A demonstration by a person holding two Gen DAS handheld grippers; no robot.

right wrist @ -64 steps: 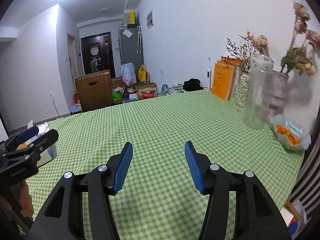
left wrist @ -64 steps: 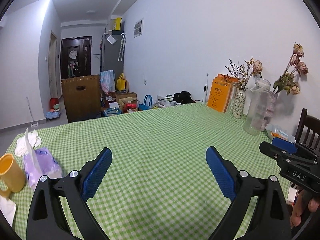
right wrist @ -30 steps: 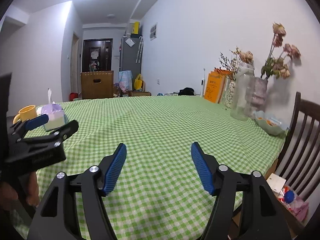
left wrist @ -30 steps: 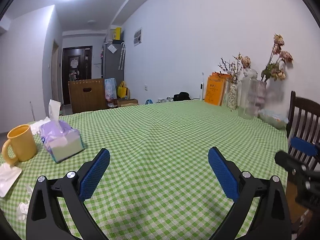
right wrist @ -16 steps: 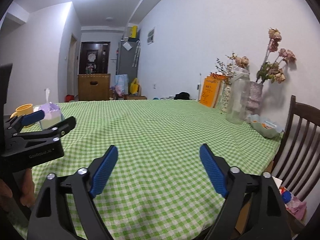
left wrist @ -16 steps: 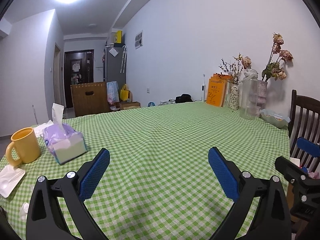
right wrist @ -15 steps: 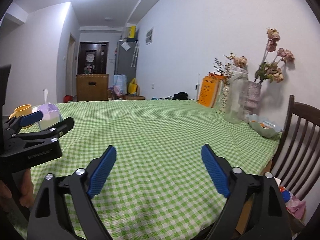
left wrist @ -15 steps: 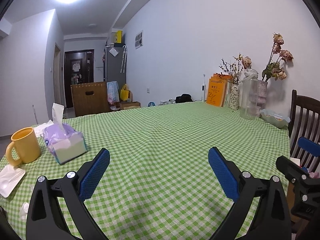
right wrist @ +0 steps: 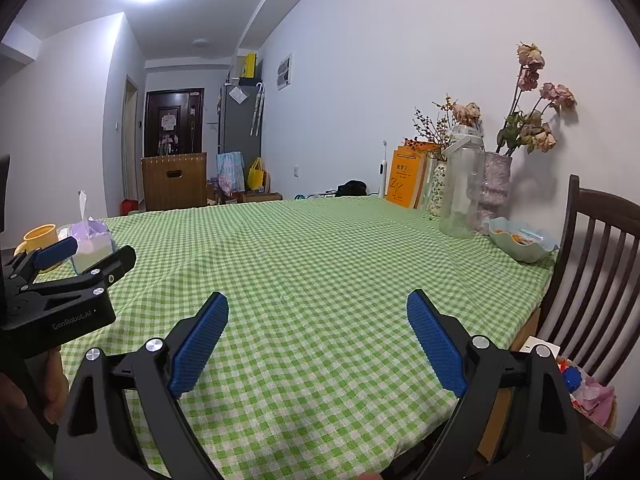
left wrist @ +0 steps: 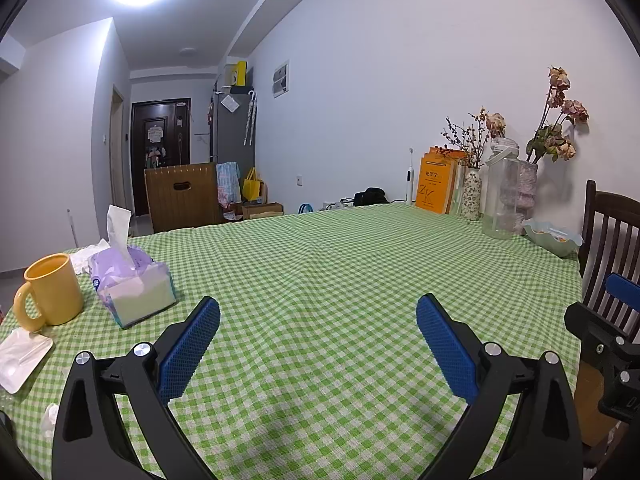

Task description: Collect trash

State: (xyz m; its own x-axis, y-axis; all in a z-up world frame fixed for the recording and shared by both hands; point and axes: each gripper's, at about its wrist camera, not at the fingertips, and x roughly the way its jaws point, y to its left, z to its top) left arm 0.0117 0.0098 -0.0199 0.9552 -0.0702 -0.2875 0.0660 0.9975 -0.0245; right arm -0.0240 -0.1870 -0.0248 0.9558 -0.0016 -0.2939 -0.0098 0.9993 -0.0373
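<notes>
Both grippers hover low over the near edge of the desk (left wrist: 328, 264), which is covered with a green-and-white checked cloth. Left gripper (left wrist: 318, 342): fingers spread wide, nothing between the blue pads (left wrist: 188, 346). Right gripper (right wrist: 318, 338): fingers also wide apart, nothing held; its blue tip also shows at the right edge of the left wrist view.

Trash sits at the desk's left end. A small crumpled tissue scrap (left wrist: 51, 416) lies on the cloth near the left edge, just beside the left gripper's outer arm. A white wrapper or flat tray (left wrist: 22, 358) lies in front of the yellow mug (left wrist: 50, 290); cannot tell which it is. More crumpled white tissue (left wrist: 90, 254) sits behind the mug, next to the purple tissue pack (left wrist: 132, 284), which has one sheet sticking up. None of it touches either gripper.

Far right end of the desk, along the wall: orange books (right wrist: 406, 178), a small patterned vase (left wrist: 471, 194) with dried twigs, a clear plastic jar (right wrist: 460, 188), a pink vase with dried flowers (right wrist: 494, 188), and a pale blue bowl (right wrist: 520, 244) with orange contents. A dark wooden chair (right wrist: 596, 264) stands at the right side. Coloured items lie low beside the chair, too unclear to name.
</notes>
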